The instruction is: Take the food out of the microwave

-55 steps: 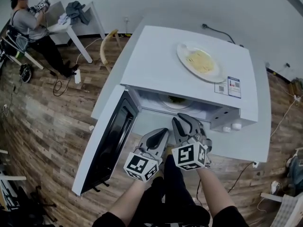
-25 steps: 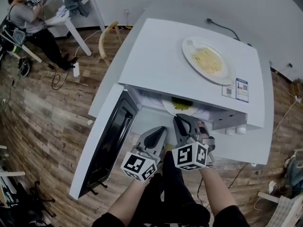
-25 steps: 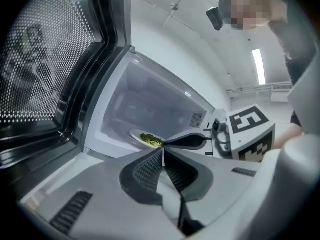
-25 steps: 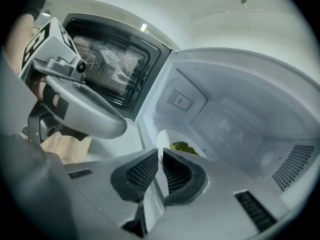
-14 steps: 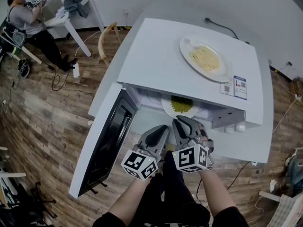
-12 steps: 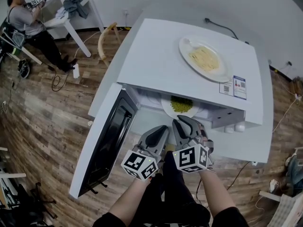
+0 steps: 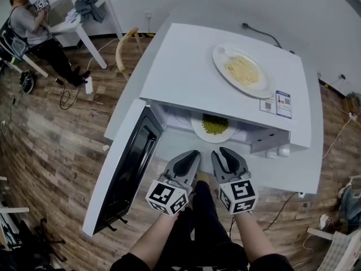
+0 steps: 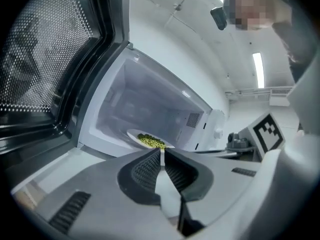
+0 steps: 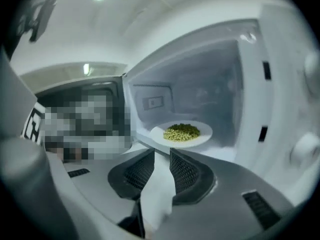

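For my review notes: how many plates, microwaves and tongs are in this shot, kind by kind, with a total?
Plates: 2 (noodle plate on top of the microwave, green-food plate inside it)
Microwave: 1
Tongs: 2 (left tongs, right tongs)
Total: 5

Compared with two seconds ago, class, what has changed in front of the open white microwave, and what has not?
The right gripper rolled about its own axis and shifted slightly rightward in the head view, jaws slightly apart and empty. Nothing was gripped or released. The left gripper stayed put, shut. The white plate of green food remains inside the white microwave, the white plate of yellow noodles on top.
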{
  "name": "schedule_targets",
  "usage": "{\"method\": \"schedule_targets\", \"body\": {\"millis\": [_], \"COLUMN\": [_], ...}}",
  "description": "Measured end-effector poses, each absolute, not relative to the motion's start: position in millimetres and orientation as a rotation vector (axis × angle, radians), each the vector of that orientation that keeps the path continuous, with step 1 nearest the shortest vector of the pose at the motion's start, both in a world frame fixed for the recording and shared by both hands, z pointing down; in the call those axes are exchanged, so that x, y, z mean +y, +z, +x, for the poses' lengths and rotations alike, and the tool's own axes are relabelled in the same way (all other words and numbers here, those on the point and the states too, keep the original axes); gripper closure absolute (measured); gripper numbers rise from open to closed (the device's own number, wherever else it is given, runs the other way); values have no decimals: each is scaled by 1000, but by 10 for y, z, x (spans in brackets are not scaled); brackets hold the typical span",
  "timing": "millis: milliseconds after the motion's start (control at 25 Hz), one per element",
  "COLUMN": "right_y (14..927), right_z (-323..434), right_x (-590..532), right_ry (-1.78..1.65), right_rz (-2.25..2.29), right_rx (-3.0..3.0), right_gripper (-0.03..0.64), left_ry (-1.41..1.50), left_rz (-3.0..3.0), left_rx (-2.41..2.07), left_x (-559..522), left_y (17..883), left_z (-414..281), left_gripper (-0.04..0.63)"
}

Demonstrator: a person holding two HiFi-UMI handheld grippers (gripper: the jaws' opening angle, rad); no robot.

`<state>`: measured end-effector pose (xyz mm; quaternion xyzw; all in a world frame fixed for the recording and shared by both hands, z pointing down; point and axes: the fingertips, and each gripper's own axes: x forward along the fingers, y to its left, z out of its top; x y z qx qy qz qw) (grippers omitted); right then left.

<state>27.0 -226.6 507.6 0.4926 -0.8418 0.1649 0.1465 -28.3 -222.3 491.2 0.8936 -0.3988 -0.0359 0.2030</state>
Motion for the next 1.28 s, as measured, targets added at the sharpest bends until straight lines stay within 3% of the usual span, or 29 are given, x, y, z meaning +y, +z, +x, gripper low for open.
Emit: {"method": "schedule_targets", "body": {"millis": [80, 200, 480, 600, 720, 800, 840, 1280], "right_y": [5138, 5153, 5114, 5163, 5144, 5141, 5142, 5141], "right_z": [319, 375, 468, 507, 498, 486, 485, 492], "right_x": [-2271, -2350, -2625, -2681, -2700, -2683, -2668, -2441], "right_ry": [807, 1221, 1778, 1905, 1995, 2051, 2076, 2210], "right_rz": [1491, 1583, 1728, 1761, 1760, 1752, 1746, 1662], "right_rx": [-2478, -2525, -2488, -2441, -2443, -2443, -2444, -2464], "right_gripper": [505, 494, 482, 491, 544, 551, 554, 561], "left_ry": [-108, -99, -19, 67, 149, 138, 116, -162], "left_rz": [2500, 2509, 2554, 2589, 2607, 2557, 2521, 2186], "left_rx": [-1111, -1111, -1128, -1134, -1137, -1124, -1114, -925], "left_x": [-2205, -2177, -2132, -2124, -2127, -2154, -2174, -2346], "left_y": [4894, 4894, 4927, 4962, 5019, 5062, 5077, 5128], "left_z": [-281, -283, -250, -208, -167, -160, -161, -67], "left_gripper": [581, 581, 581, 581, 575, 468, 448, 448]}}
